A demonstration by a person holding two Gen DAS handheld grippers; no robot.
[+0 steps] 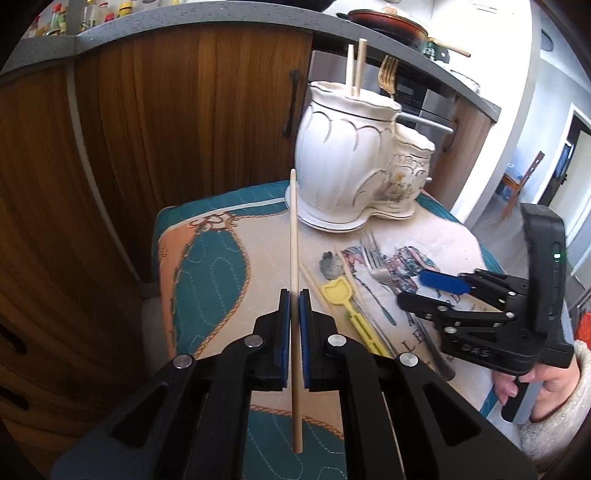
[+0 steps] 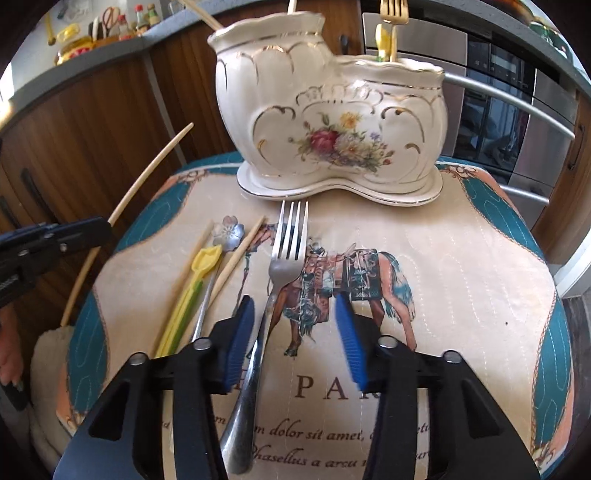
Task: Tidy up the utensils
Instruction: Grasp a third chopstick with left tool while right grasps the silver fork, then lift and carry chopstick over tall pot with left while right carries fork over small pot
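My left gripper [image 1: 294, 295] is shut on a pale wooden chopstick [image 1: 293, 240], lifted above the mat's left side; the right wrist view shows this chopstick [image 2: 155, 162] in the left gripper [image 2: 99, 225]. My right gripper [image 2: 293, 299] hangs low over the mat, and the silver fork [image 2: 288, 251] lies between its jaws near the left pad; the pads do not press on it. The white floral ceramic holder [image 2: 332, 122] stands at the mat's far edge with chopsticks [image 1: 356, 66] and a gold fork [image 2: 393, 14] in it.
On the quilted horse-print mat [image 2: 461, 277], left of the fork, lie a yellow plastic spoon [image 2: 207, 258], a flower-ended metal utensil [image 2: 229, 230] and two chopsticks [image 2: 240, 254]. Wooden cabinets [image 1: 147, 129] stand behind, and an oven [image 2: 498, 92] at the right.
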